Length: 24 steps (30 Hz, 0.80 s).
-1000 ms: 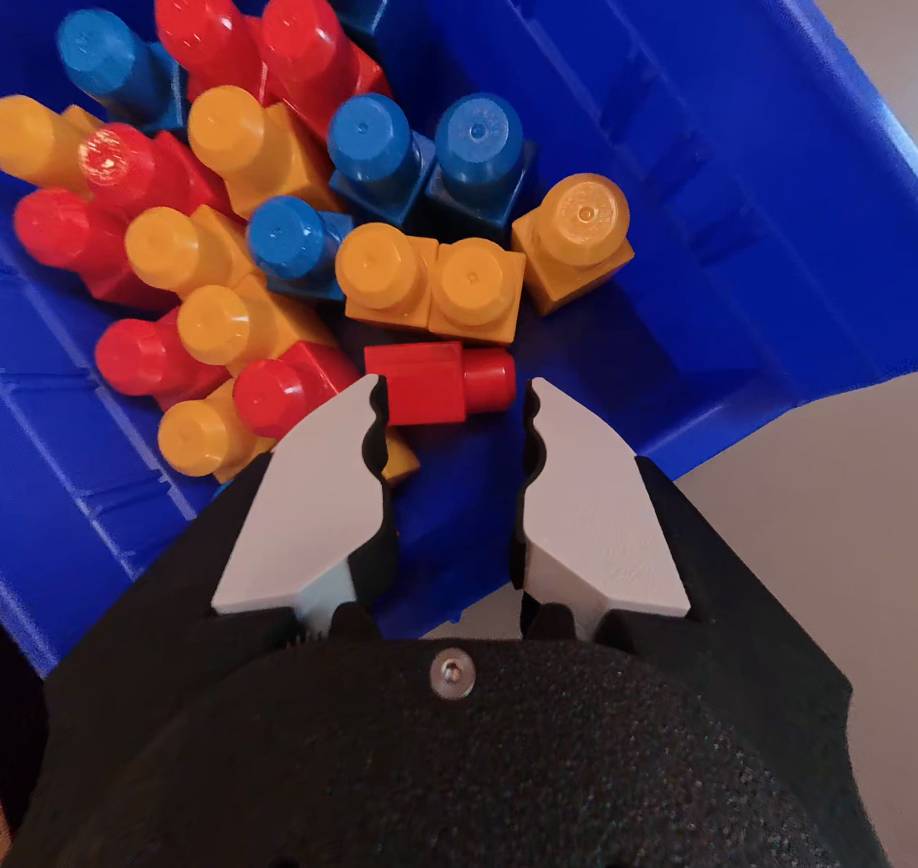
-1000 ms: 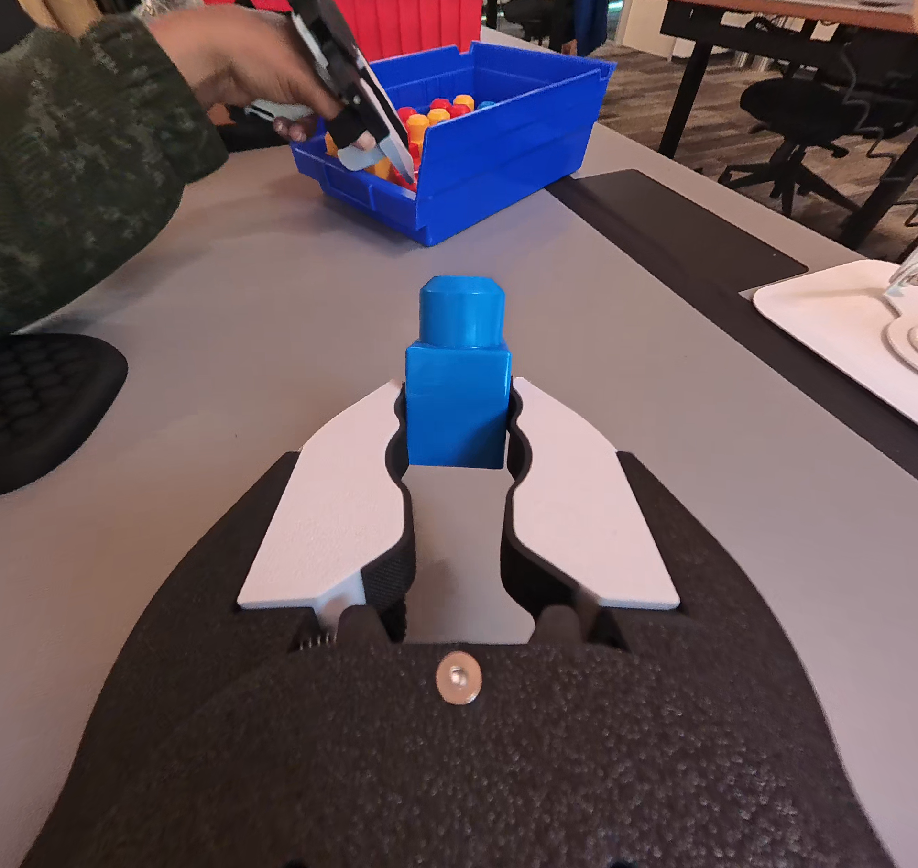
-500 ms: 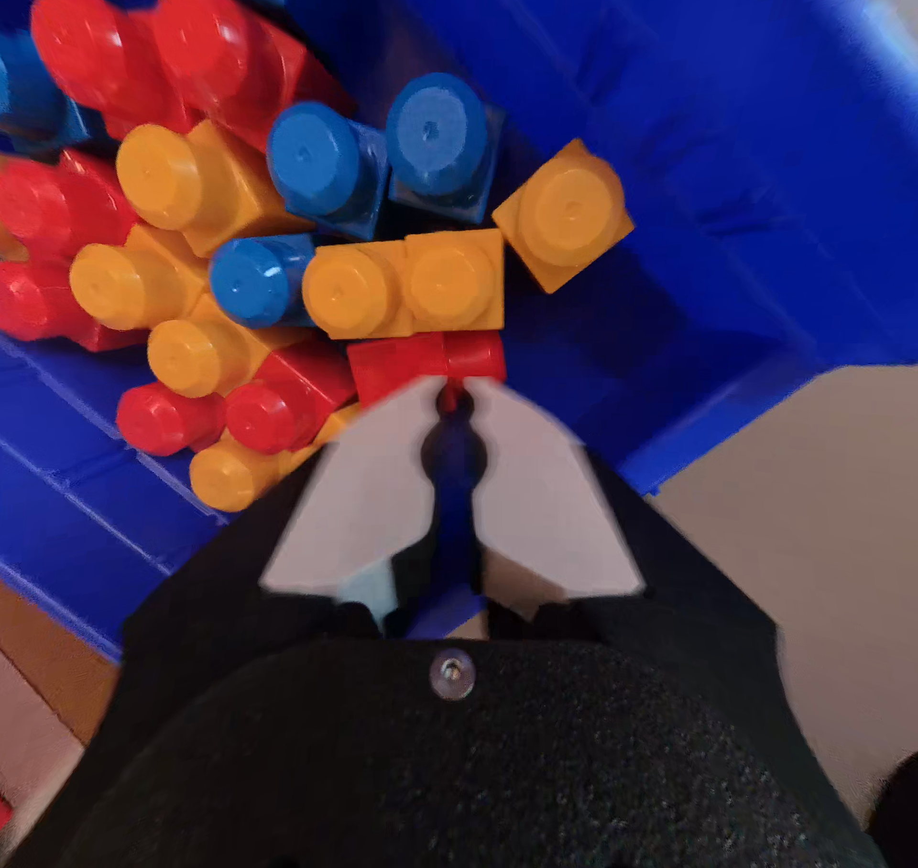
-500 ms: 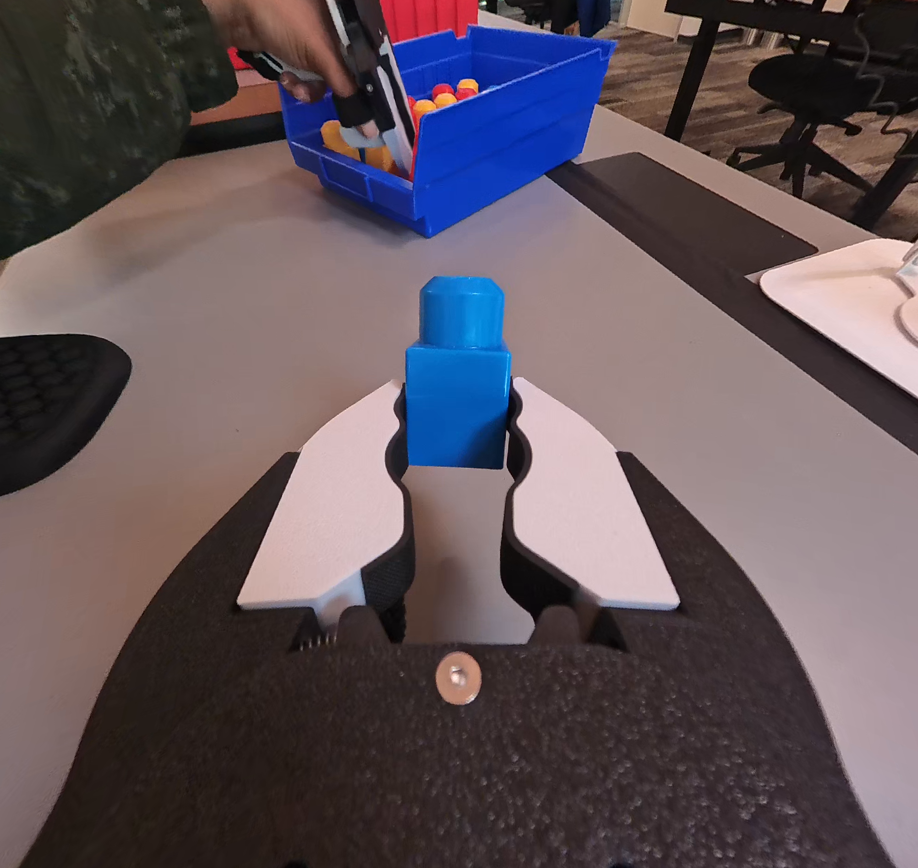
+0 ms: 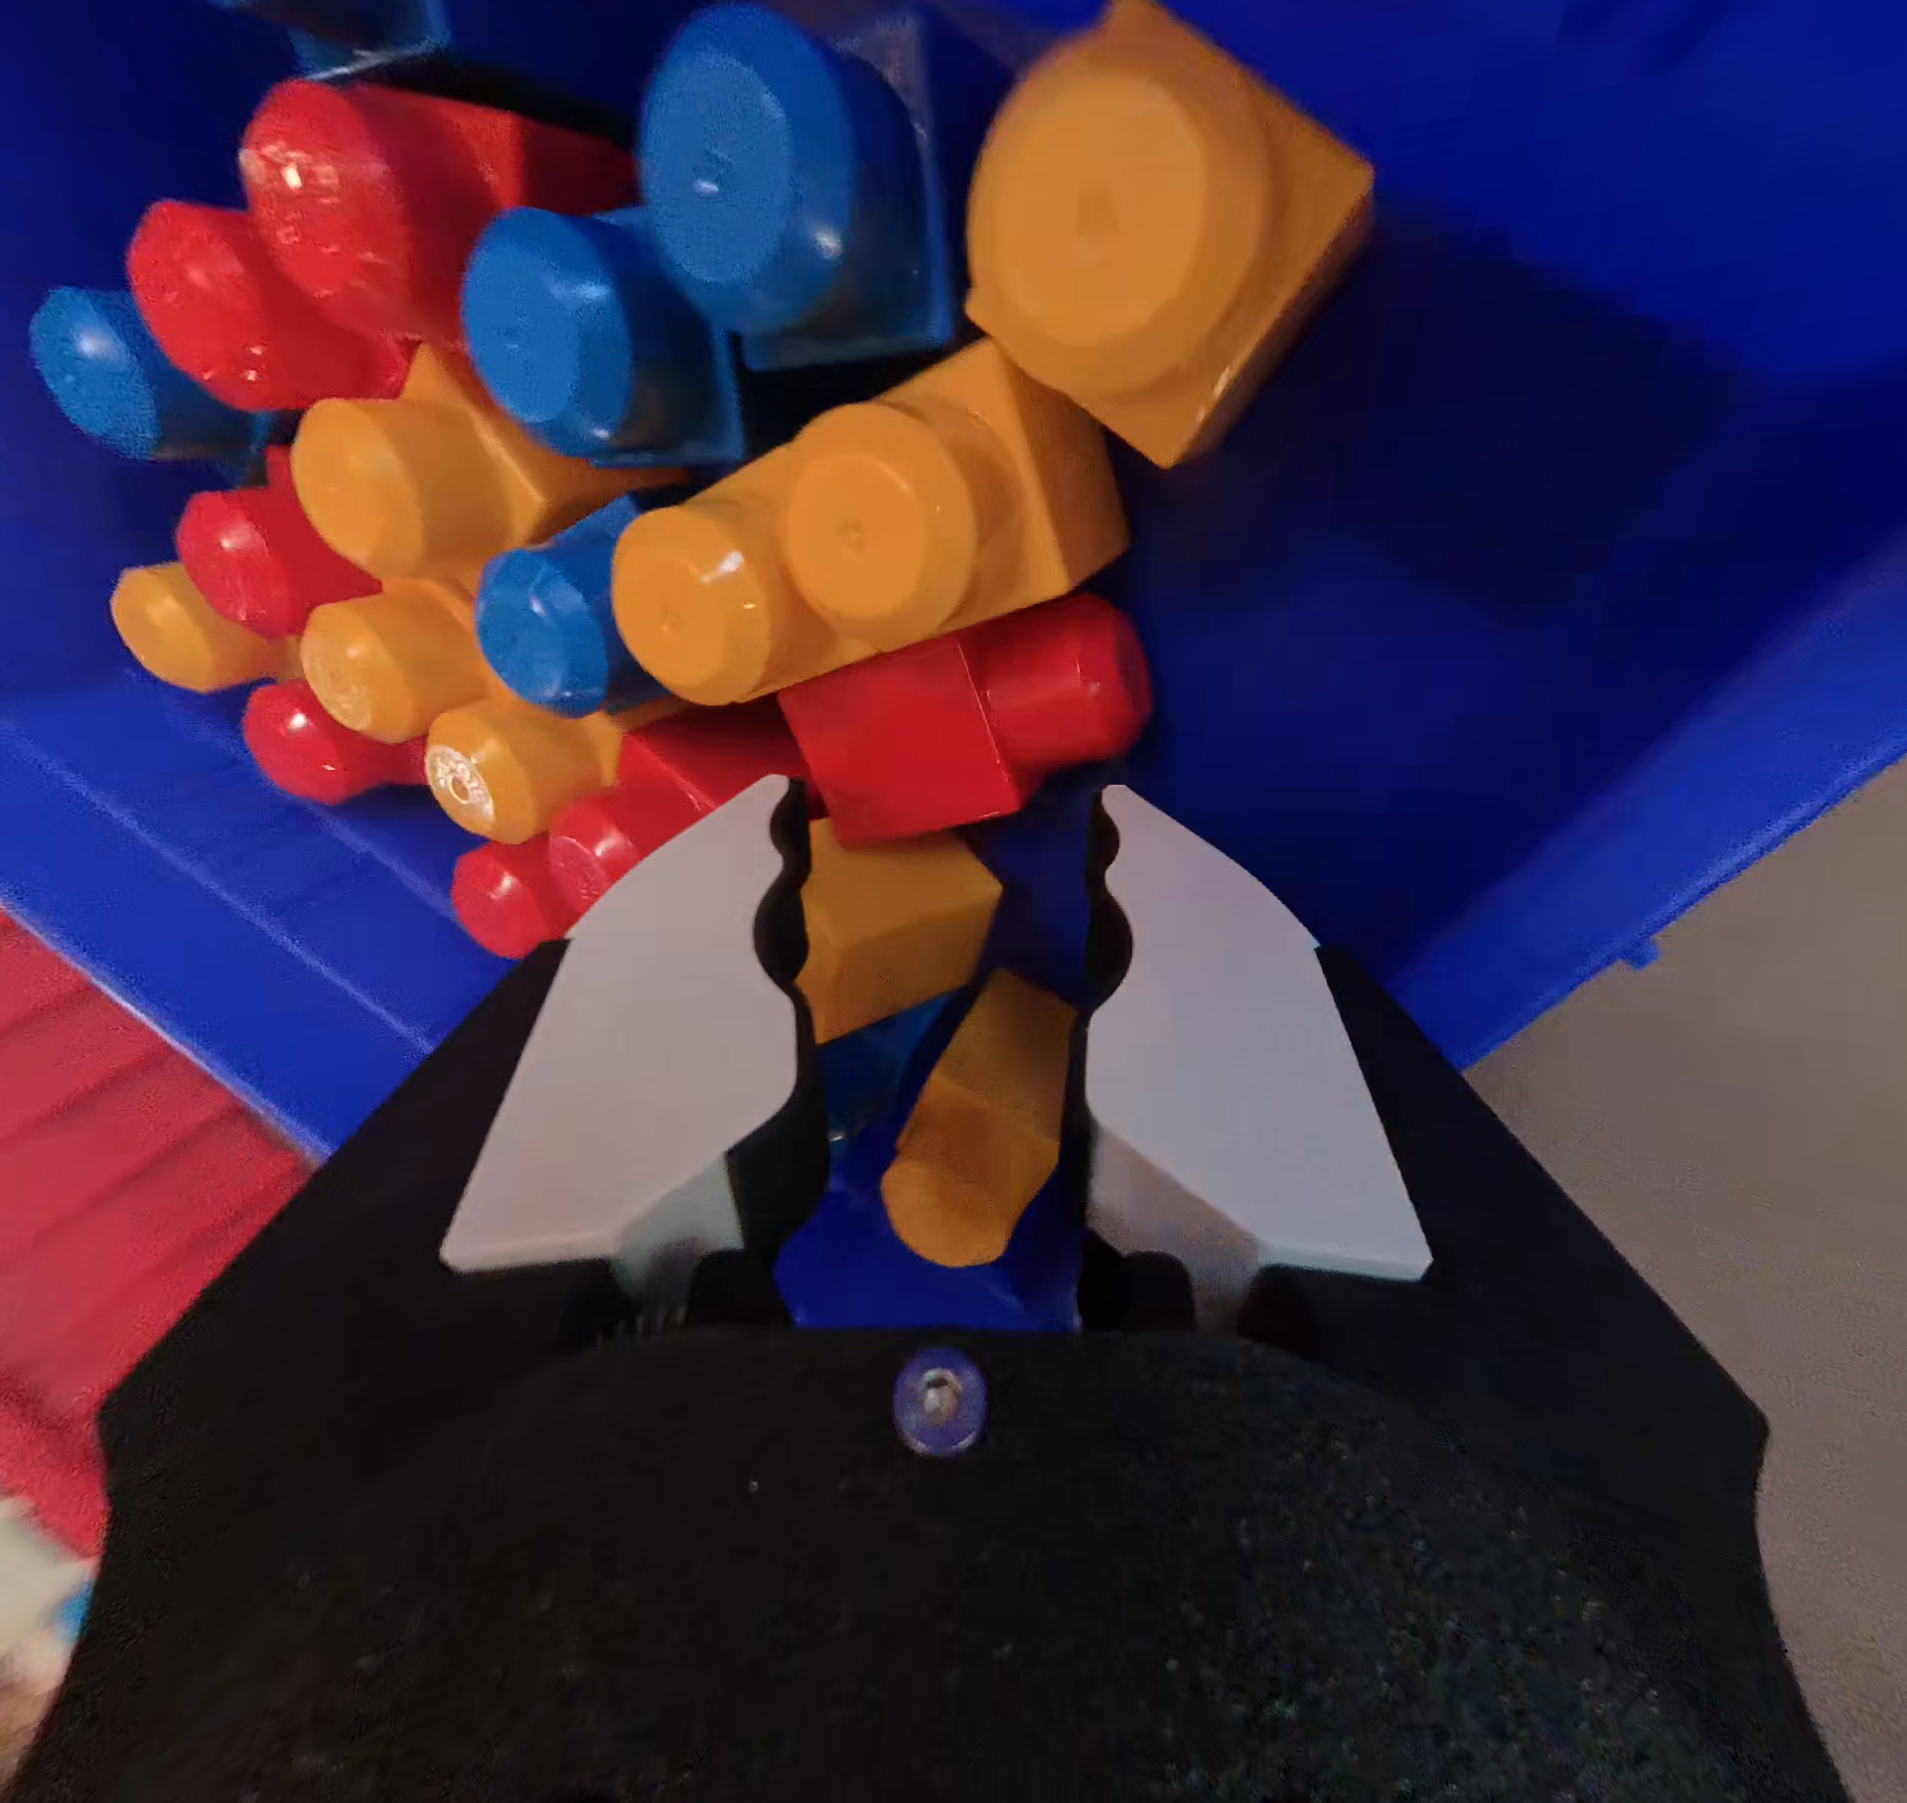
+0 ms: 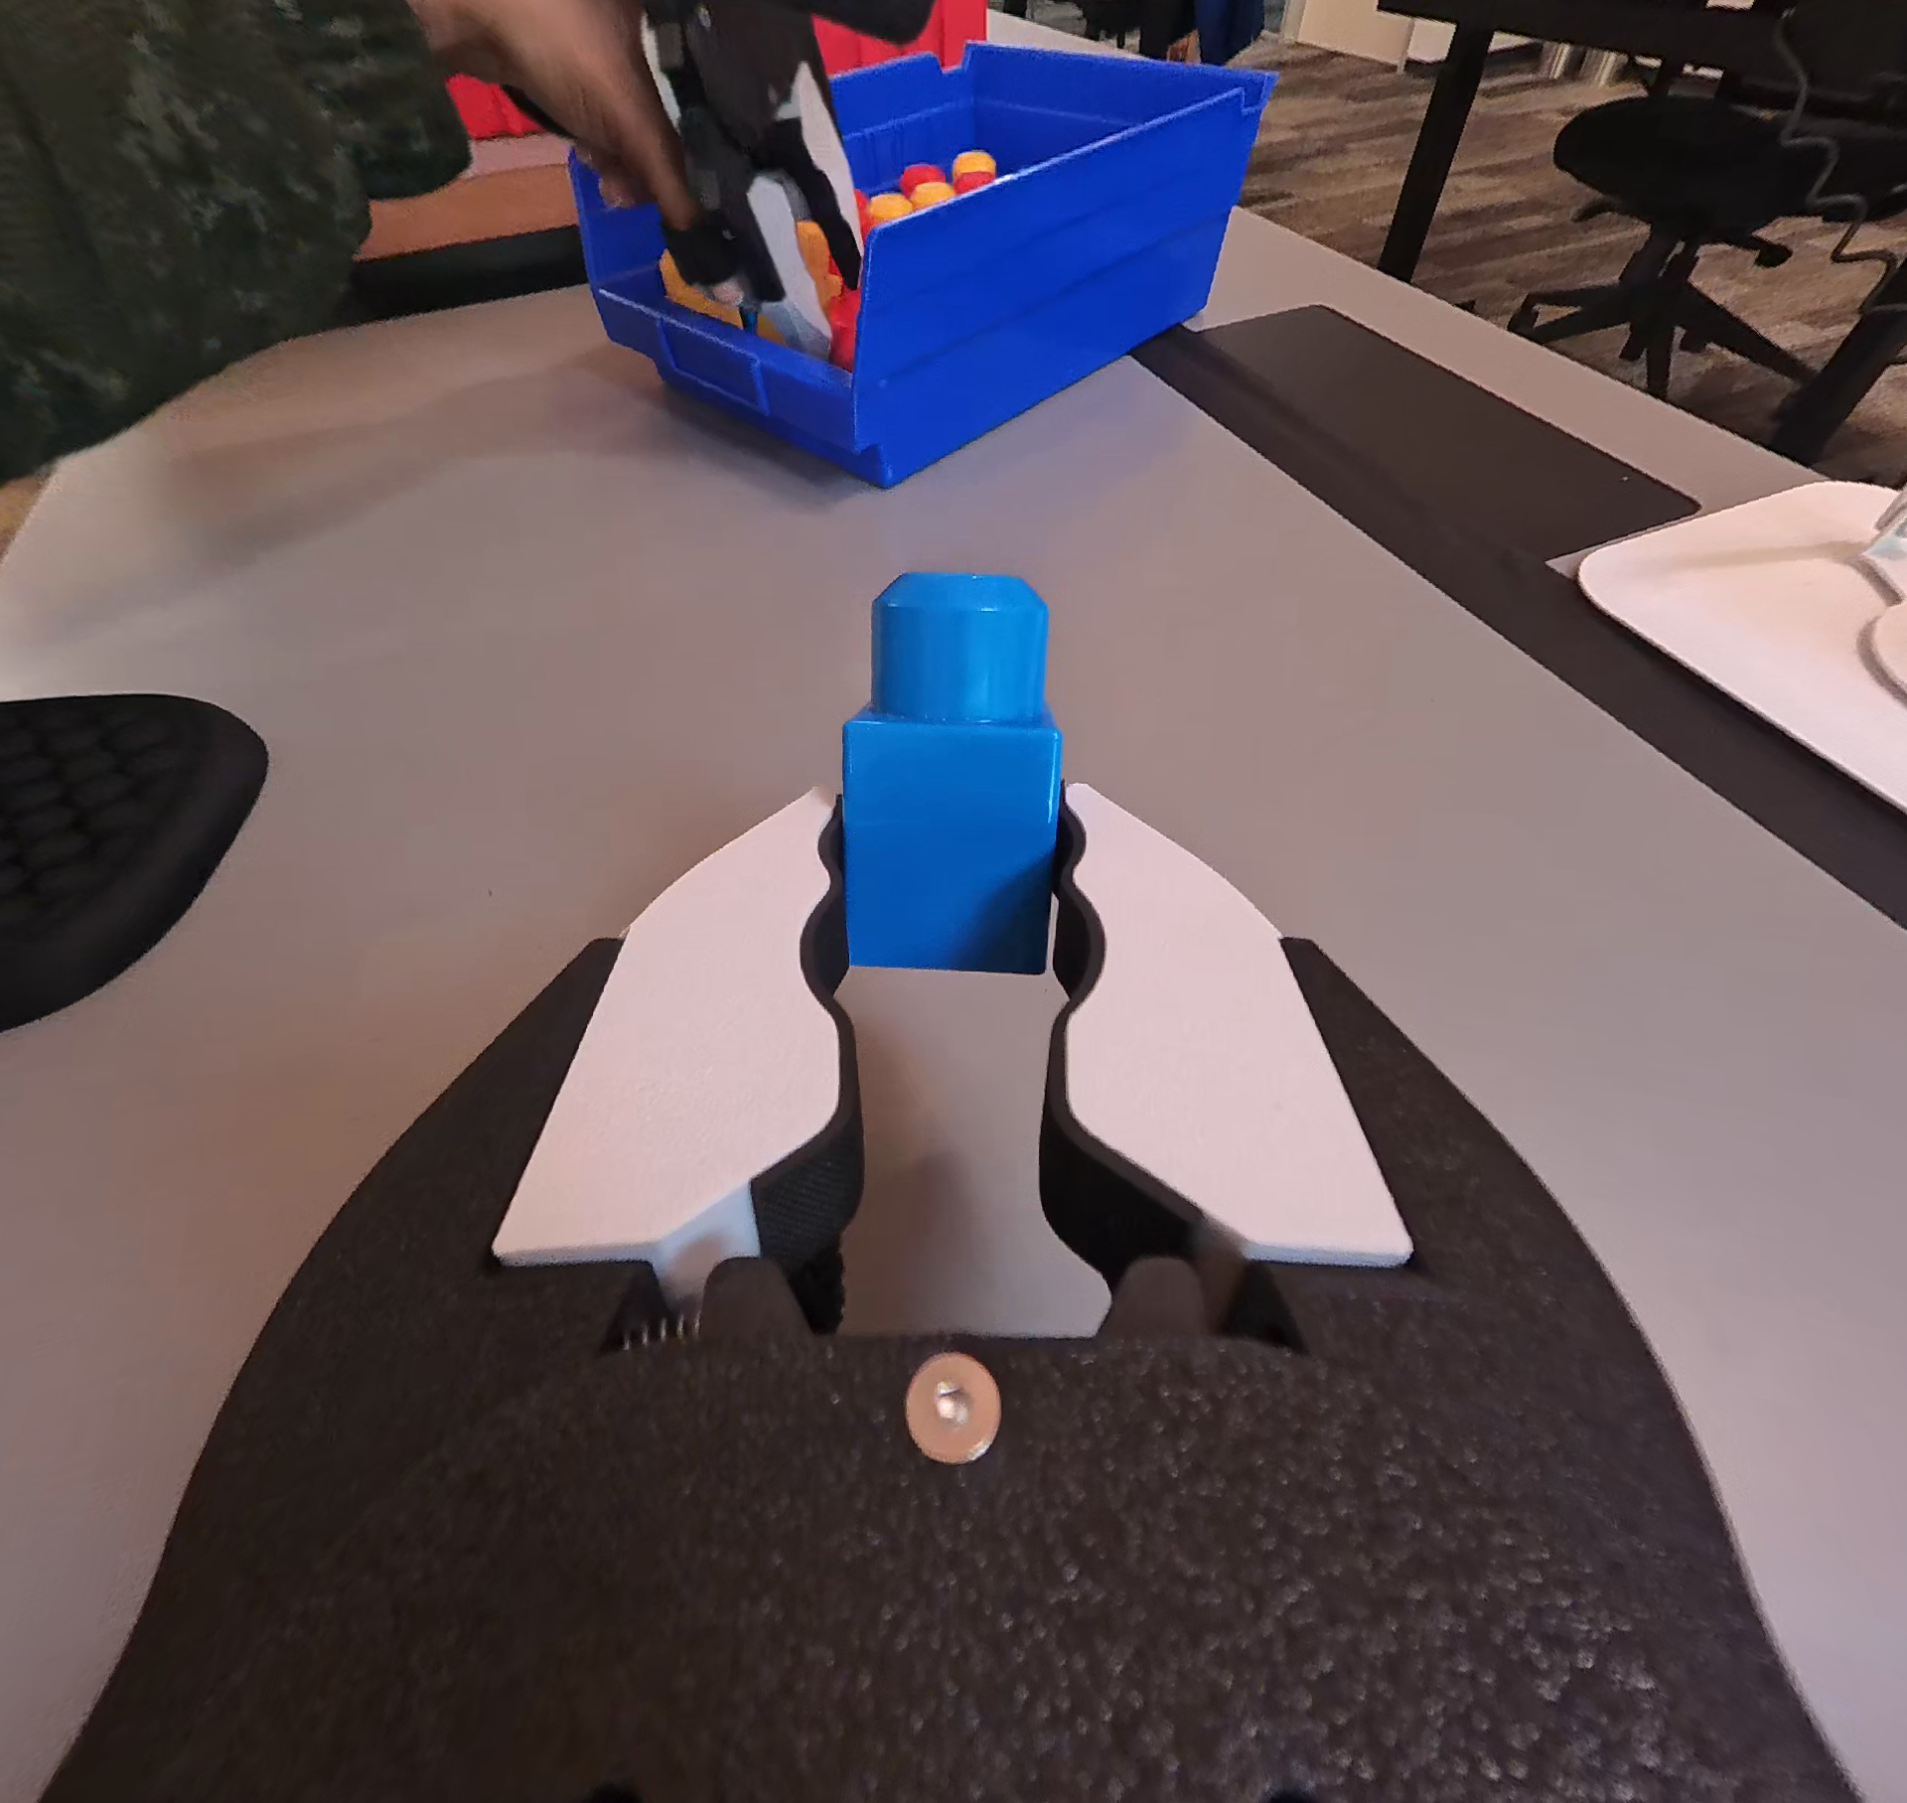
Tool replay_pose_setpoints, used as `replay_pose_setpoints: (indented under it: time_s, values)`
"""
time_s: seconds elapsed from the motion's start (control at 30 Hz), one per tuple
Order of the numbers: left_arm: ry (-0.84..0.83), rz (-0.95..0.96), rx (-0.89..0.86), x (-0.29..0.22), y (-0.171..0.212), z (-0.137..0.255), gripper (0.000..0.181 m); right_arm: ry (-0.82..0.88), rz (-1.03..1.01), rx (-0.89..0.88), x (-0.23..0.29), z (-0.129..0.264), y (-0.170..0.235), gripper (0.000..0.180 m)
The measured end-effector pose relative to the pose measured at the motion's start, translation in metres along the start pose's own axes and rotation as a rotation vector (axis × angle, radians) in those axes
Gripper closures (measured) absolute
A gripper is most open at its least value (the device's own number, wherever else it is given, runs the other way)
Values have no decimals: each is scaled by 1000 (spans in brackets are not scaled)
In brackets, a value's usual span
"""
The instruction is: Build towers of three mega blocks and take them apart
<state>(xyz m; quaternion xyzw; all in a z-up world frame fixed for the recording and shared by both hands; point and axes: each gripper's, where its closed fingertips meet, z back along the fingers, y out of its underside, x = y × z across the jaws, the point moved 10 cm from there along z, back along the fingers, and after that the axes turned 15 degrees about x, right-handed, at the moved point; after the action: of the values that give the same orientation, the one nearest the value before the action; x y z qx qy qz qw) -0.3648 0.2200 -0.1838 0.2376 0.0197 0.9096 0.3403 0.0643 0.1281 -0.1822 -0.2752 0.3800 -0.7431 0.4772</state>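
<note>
inside the blue bin point(image 5: 1548, 412), l gripper point(image 5: 944, 804) is nosing into the block pile w/ fingers spread, nothing pinched yet. red block point(image 5: 929, 732) is lying right at the fingertips, tipped on its side: long axis running left-right across the mouth, stud pointing toward the right finger, square body toward the left one. that's the relation the grab is turning on imo. fingers are closing along the same line as the block's long axis, so they'd be clamping base-to-stud, not flat side to flat side. prob needs a wrist roll or a different pick. an orange block point(image 5: 898, 917) is sitting between the fingers closer in, touching or nearly touching the left pad, and a second orange piece point(image 5: 980, 1145) is lying deeper in the throat; can't tell if either is getting in the way or is the real target. frame is motion-blurred, so edges are soft.

r gripper point(image 6: 949, 814) is sitting low over the grey table point(image 6: 516, 618), well apart from the bin, fingers pinching the blue block point(image 6: 949, 825) on its two flat sides. block is upright, stud up, base looking like it's on or just over the table. it's acting as tower base; r side is just waiting.

l gripper is the only one near the supply, so next block is coming from it. tower is at 1 of 3 by my read.
</note>
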Motion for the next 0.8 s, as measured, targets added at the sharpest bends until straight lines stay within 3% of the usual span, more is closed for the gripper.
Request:
replay_pose_setpoints:
  time_s: [0.13, 0.23, 0.6, 0.7, 0.8]
  values:
    - [-93, -210, 100, -1, -10, -9, 119, -9, -5, 8, -1, -1, 2, 143]
    - [-107, -305, 91, 2, -18, -12, 123, -15, -9, 17, -2, -3, 3, 143]
    - [-81, -328, -10, 7, 0, -1, 127, -19, -19, 23, -5, -2, 6, 143]
    - [-45, -266, -203, 9, 16, 36, 127, -13, -13, 19, -4, -2, 5, 143]
    - [150, -175, -605, -3, 27, 96, 127, 6, 3, 14, -3, -3, 2, 143]
